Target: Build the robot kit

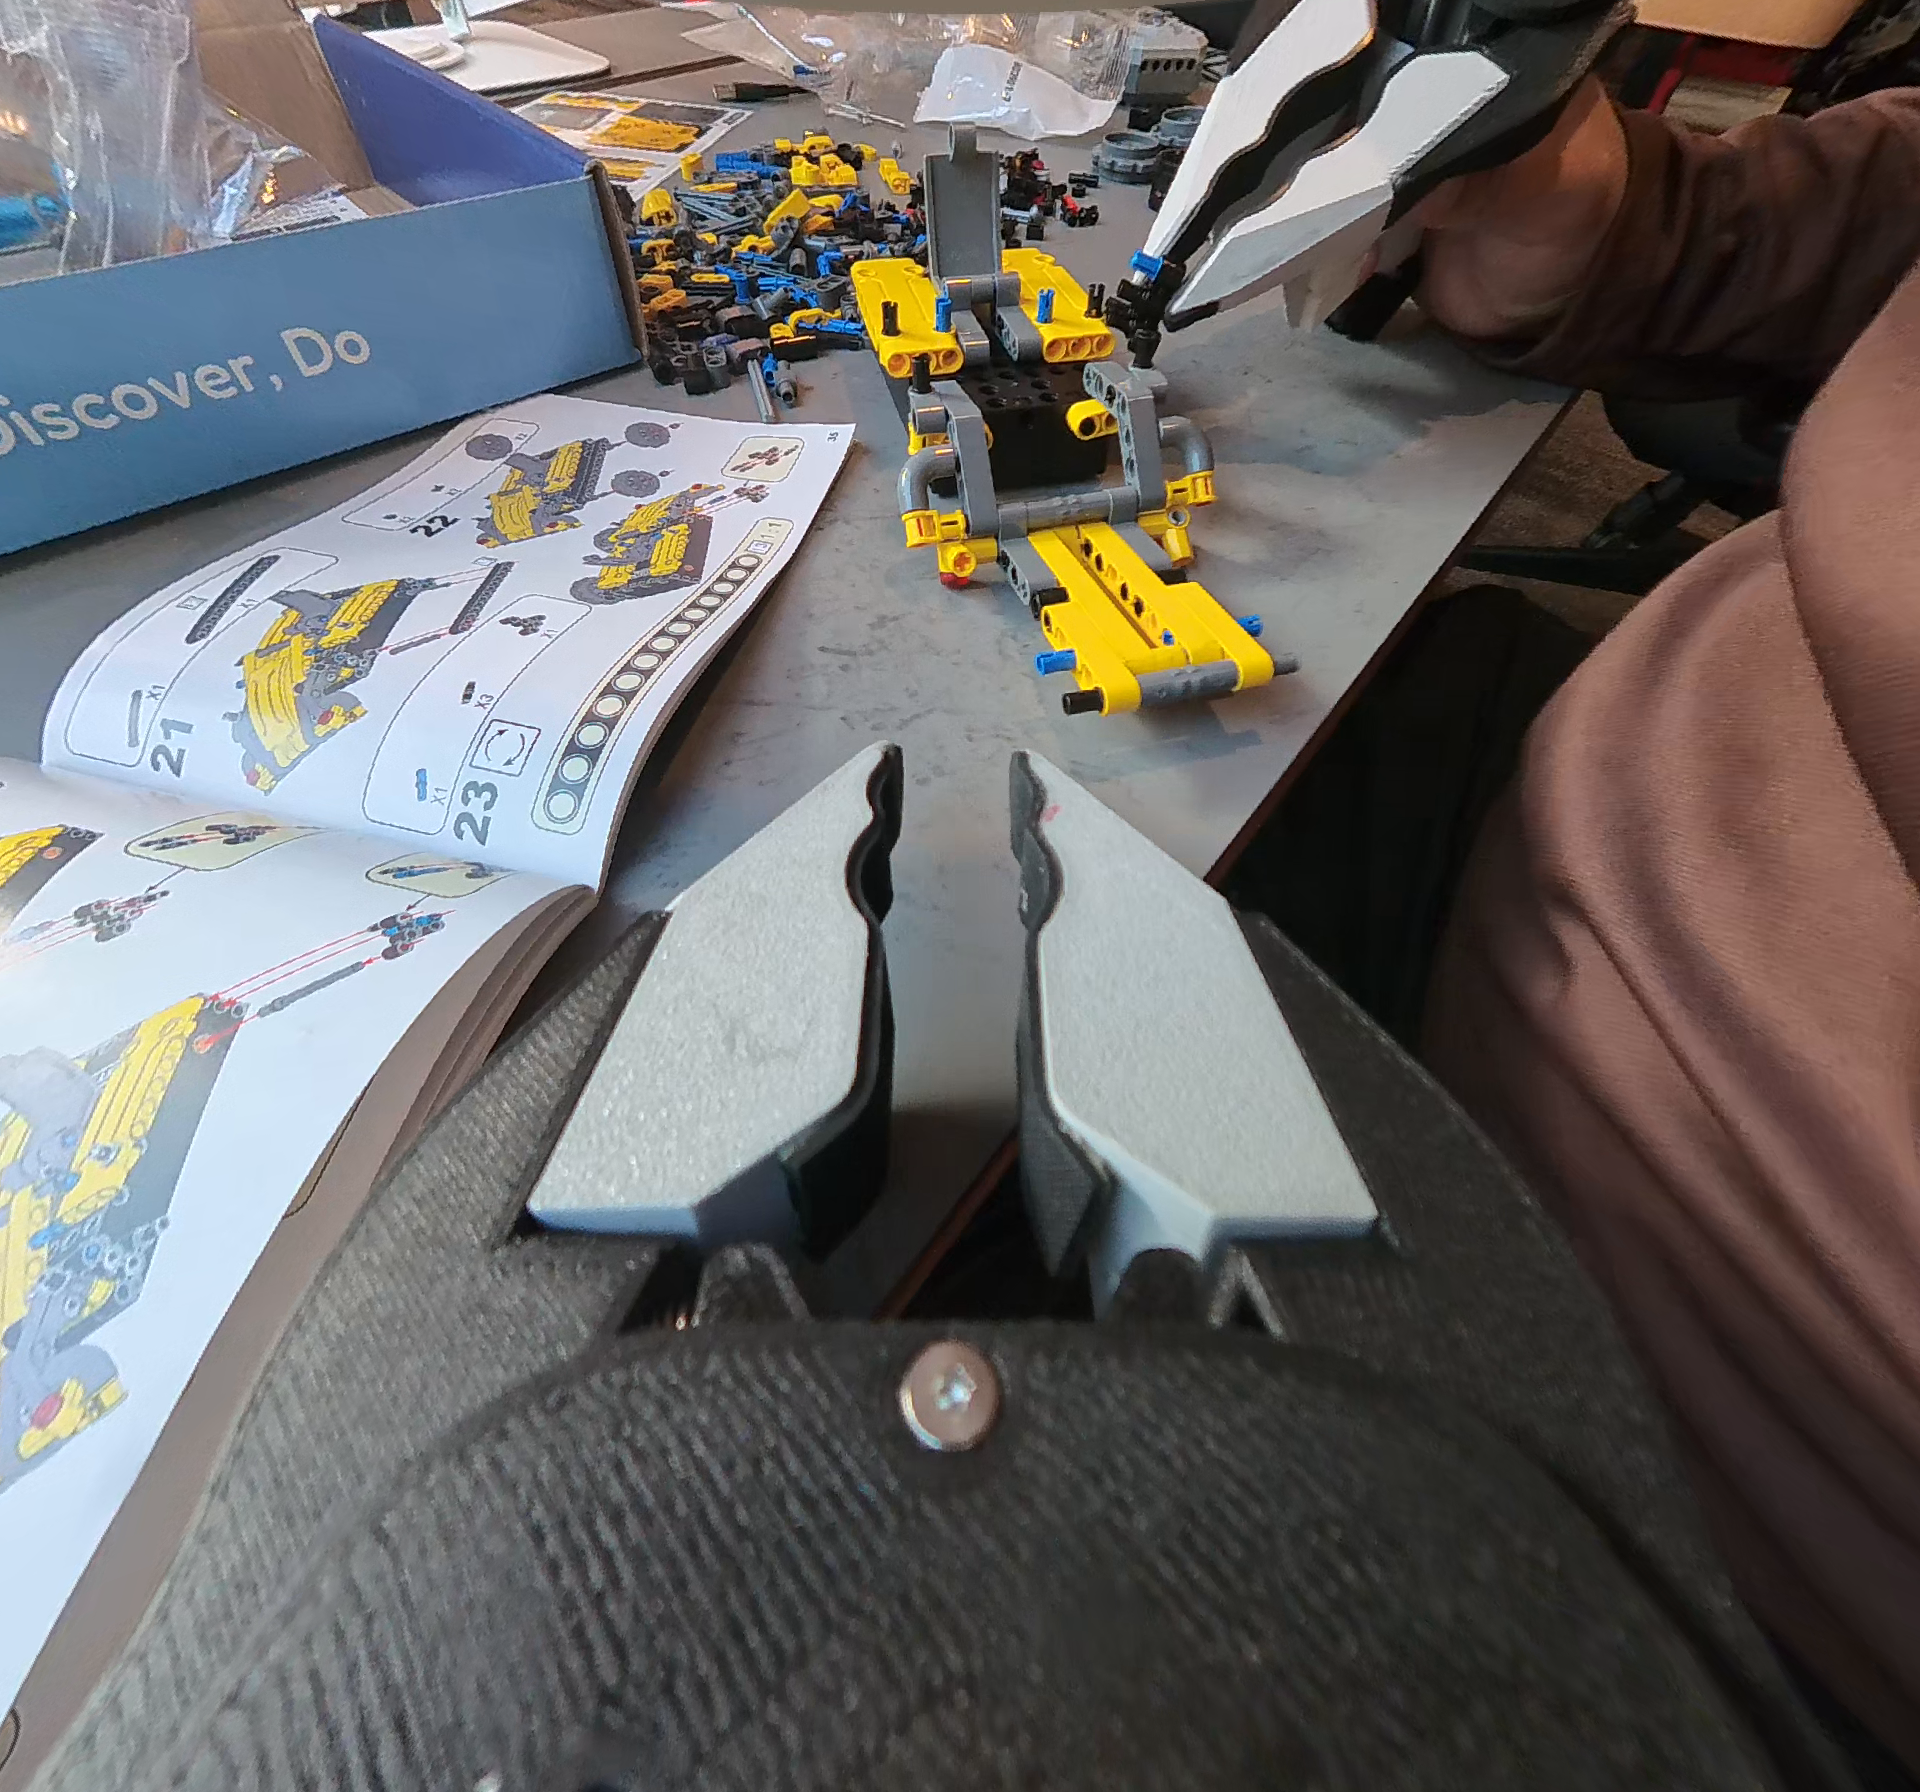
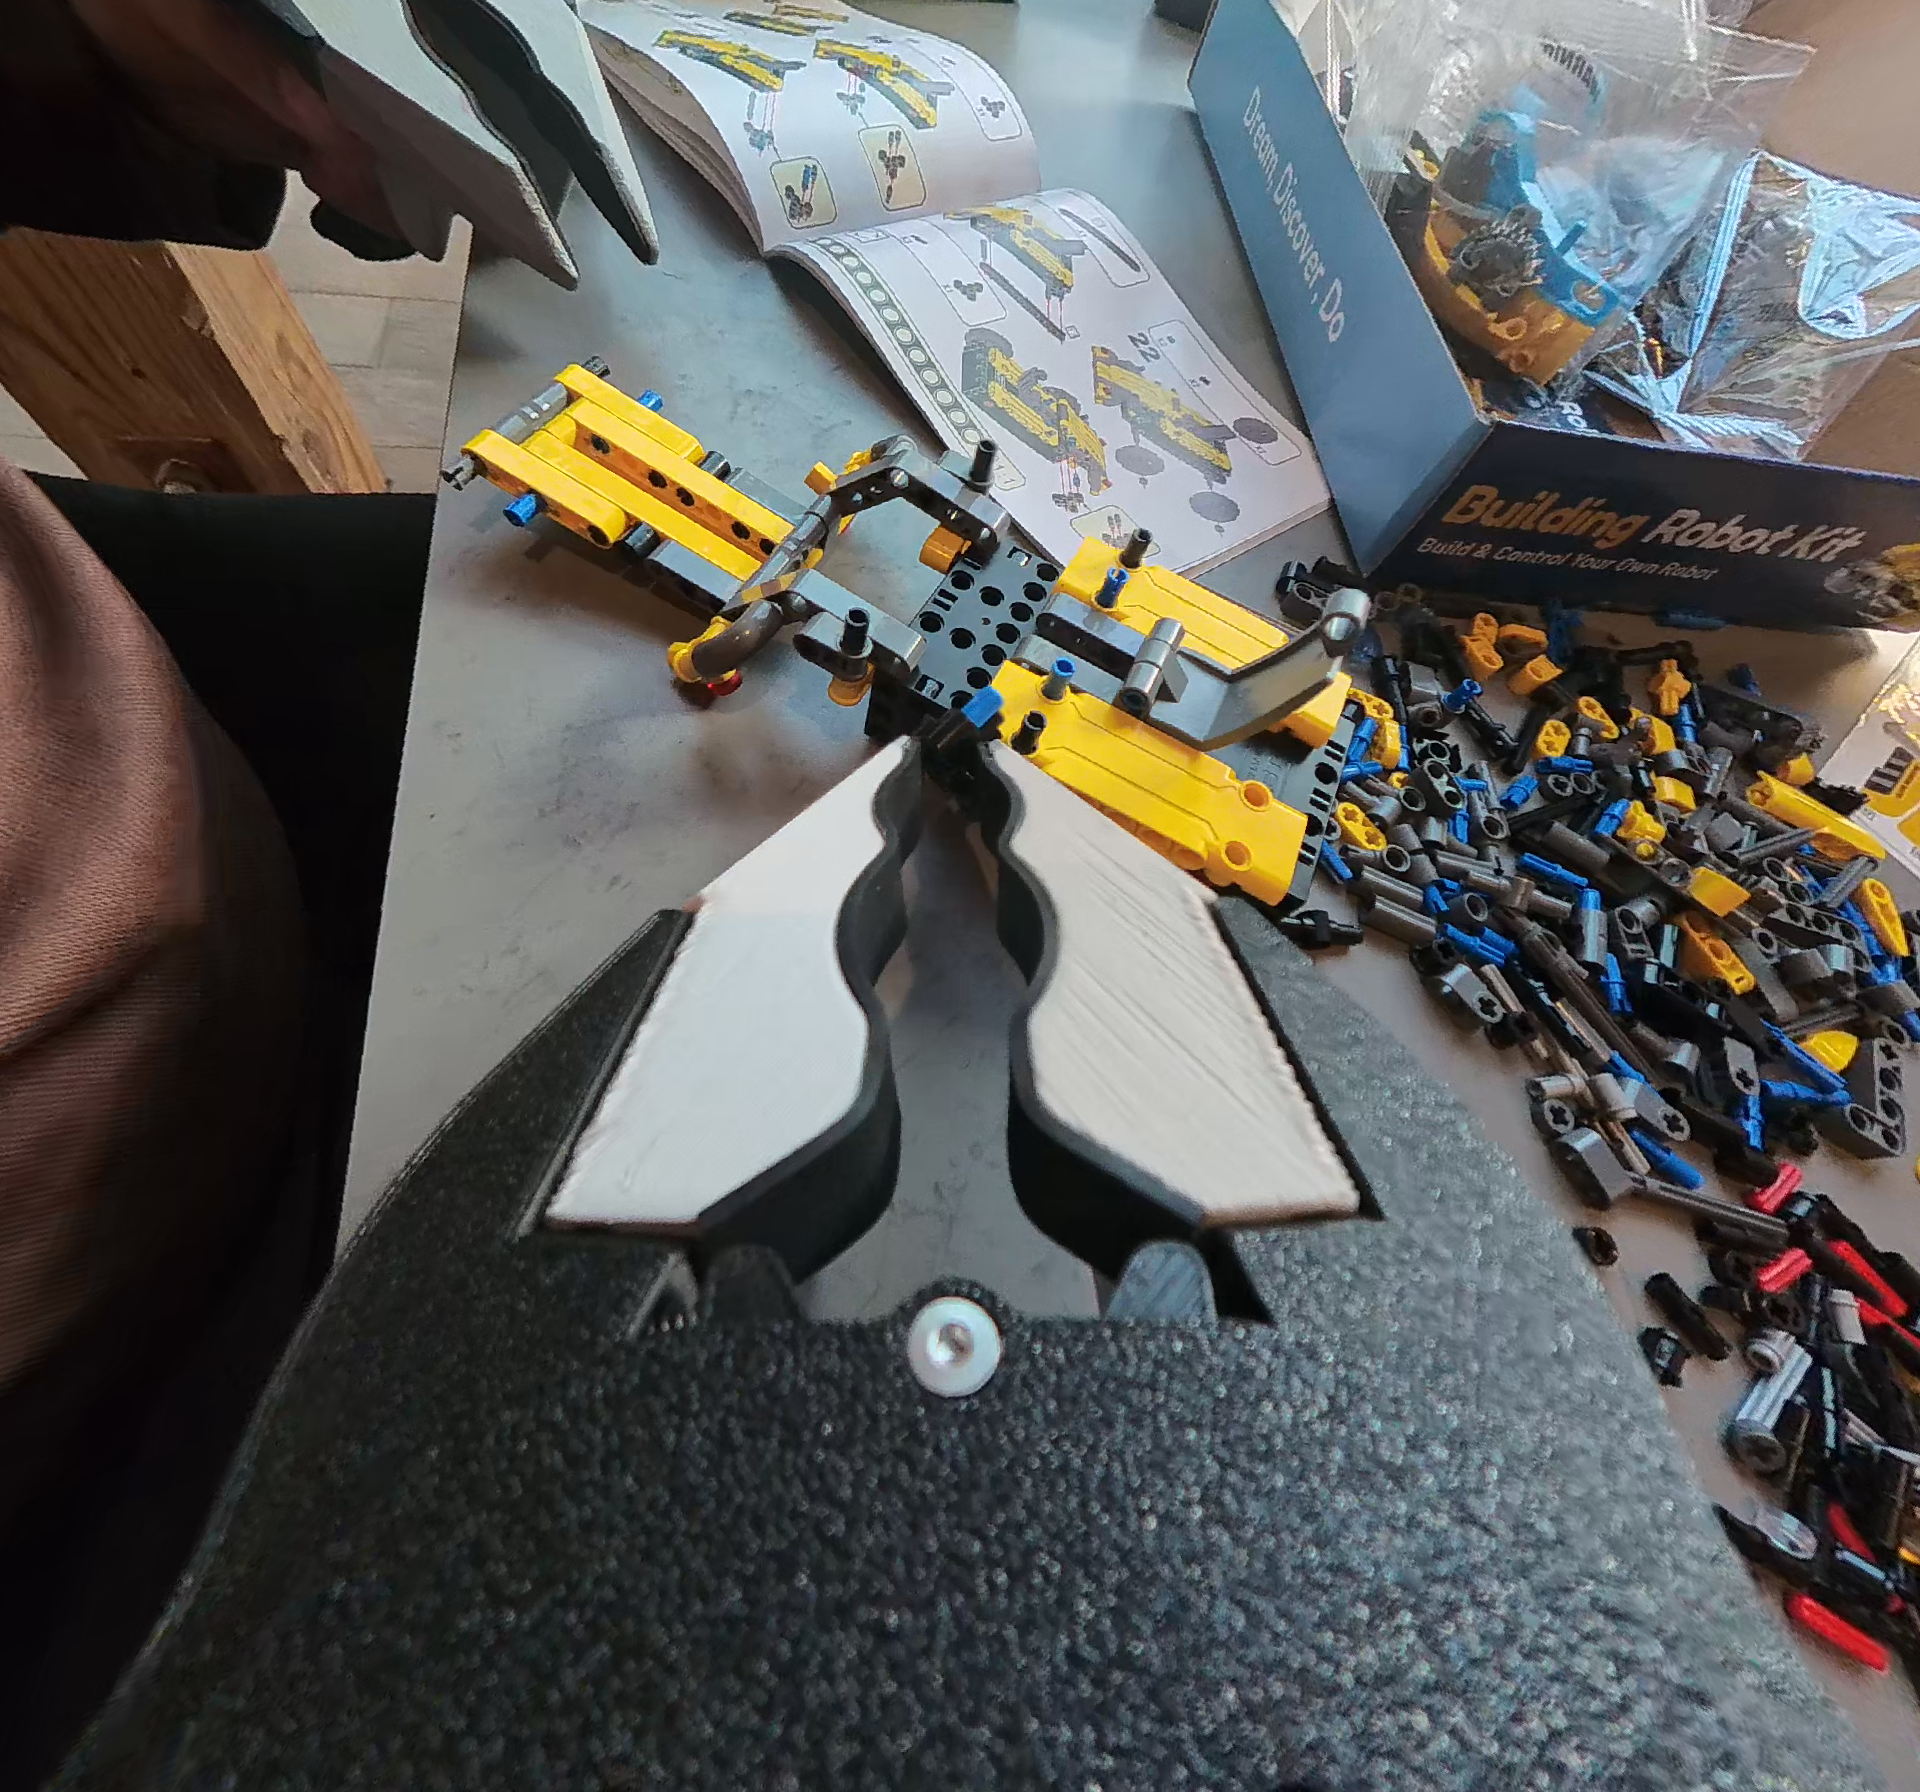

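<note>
Right gripper point(image 2: 951, 755) jaws pinch black-blue connector point(image 2: 966, 719) | left gripper point(image 1: 951, 771) jaws apart at table edge point(image 1: 1351, 703)

Your right claw point(image 2: 951, 760) pinches a small black-and-blue connector piece point(image 2: 964, 722) against the yellow model point(image 2: 1039, 662) on the table point(image 2: 582, 807). Loose parts point(image 2: 1621, 911) lie at three o'clock, the open manual point(image 2: 935, 215) at twelve.
</note>
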### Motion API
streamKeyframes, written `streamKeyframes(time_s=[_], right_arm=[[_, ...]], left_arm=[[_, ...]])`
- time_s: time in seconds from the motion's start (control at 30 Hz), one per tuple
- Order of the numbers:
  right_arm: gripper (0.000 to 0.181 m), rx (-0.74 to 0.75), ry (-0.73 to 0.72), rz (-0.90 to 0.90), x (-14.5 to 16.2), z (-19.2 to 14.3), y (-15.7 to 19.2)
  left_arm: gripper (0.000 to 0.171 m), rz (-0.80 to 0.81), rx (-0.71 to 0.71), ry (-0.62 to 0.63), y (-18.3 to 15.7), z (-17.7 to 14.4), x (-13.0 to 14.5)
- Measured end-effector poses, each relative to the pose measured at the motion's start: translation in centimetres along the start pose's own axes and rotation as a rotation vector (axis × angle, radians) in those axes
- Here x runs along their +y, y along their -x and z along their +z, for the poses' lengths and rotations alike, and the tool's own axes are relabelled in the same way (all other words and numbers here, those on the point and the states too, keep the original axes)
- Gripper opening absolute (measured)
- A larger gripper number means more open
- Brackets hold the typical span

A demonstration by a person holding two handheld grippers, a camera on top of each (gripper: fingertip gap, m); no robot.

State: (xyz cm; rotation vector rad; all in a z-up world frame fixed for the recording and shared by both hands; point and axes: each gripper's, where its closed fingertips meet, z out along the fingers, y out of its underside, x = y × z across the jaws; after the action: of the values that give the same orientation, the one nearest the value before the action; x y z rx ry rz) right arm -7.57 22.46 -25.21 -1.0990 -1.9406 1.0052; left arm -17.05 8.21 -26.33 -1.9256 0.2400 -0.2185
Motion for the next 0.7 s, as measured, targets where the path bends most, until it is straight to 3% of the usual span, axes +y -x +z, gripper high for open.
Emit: streamKeyframes(time_s=[0.3, 0.4, 0.53, 0.7], right_arm=[[0.006, 0.154, 0.0, -0.181, -0.5, -0.9, 1.8], [0.006, 0.156, -0.013, -0.165, -1.0, -1.3, 2.5], [0.002, 0.101, -0.109, 0.008, -2.9, -2.3, 2.5], [0.006, -0.184, -0.195, 0.432, -4.9, -2.5, 3.3]], left_arm=[[0.019, 0.038, -0.061, 0.015, 0.1, 0.1, 0.0], [0.021, 0.06, -0.078, 0.017, -0.7, 0.3, -1.0], [0.022, 0.147, -0.053, 0.005, -3.6, 1.8, -4.0], [0.027, 0.236, 0.003, 0.083, -8.0, 6.6, -6.3]])
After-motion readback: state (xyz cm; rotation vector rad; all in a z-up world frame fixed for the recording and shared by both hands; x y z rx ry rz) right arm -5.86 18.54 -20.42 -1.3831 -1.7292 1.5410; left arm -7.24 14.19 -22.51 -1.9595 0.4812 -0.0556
